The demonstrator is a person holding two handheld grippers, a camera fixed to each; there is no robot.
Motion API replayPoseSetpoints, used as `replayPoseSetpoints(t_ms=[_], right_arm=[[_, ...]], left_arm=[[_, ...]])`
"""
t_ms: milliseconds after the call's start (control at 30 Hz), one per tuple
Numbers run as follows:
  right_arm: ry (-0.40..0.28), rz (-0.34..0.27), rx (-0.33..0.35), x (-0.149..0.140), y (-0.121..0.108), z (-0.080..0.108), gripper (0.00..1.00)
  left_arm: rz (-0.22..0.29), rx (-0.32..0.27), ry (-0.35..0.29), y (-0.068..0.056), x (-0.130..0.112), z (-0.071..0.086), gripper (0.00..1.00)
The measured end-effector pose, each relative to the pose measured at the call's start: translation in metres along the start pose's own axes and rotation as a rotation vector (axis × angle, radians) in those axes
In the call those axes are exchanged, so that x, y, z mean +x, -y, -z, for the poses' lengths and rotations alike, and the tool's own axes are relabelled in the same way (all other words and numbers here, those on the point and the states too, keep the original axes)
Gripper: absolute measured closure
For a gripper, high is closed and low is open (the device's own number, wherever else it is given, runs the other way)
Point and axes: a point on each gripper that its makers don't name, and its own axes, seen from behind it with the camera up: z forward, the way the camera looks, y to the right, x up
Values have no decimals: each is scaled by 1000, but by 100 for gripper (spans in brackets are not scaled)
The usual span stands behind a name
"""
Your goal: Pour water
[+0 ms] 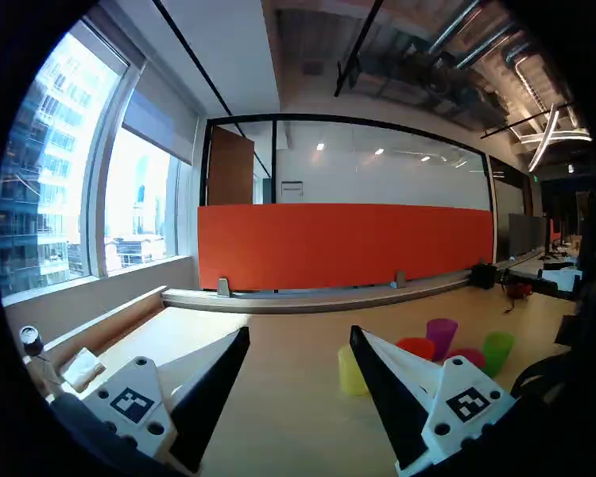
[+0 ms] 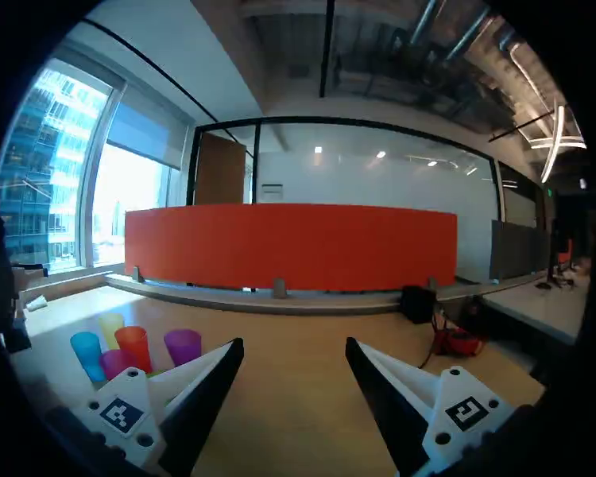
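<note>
A cluster of plastic cups stands on the wooden table. In the left gripper view, right of centre, I see a yellow cup [image 1: 349,370], a red cup [image 1: 416,347], a purple cup [image 1: 441,335], a pink cup [image 1: 467,356] and a green cup [image 1: 497,350]. My left gripper [image 1: 298,332] is open and holds nothing; its right finger overlaps the yellow cup. In the right gripper view the cups sit low on the left: blue [image 2: 86,354], yellow [image 2: 110,325], red [image 2: 133,346], purple [image 2: 183,345]. My right gripper [image 2: 292,343] is open and holds nothing, to the right of the cups.
An orange divider panel [image 1: 346,242] runs across the back of the table [image 1: 290,397]. Windows [image 1: 56,199] line the left side, with a ledge holding a white crumpled object [image 1: 82,368]. A black box [image 2: 418,304] and a red item [image 2: 459,342] lie at the right.
</note>
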Motion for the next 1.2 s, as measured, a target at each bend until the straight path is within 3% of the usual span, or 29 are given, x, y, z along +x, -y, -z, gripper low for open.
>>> replayPoseSetpoints(t_ms=[300, 700, 1000, 1200], right_arm=[[3, 4, 27, 50, 4, -7, 1], [-27, 14, 95, 124, 22, -15, 1], [-34, 16, 120, 159, 27, -19, 1], [-35, 24, 151, 161, 33, -19, 1]], left_arm=[[-47, -12, -26, 9, 59, -11, 6], [-79, -46, -49, 10, 127, -21, 6], [-72, -95, -32, 6, 157, -27, 6], [-52, -157, -16, -4, 160, -28, 6]])
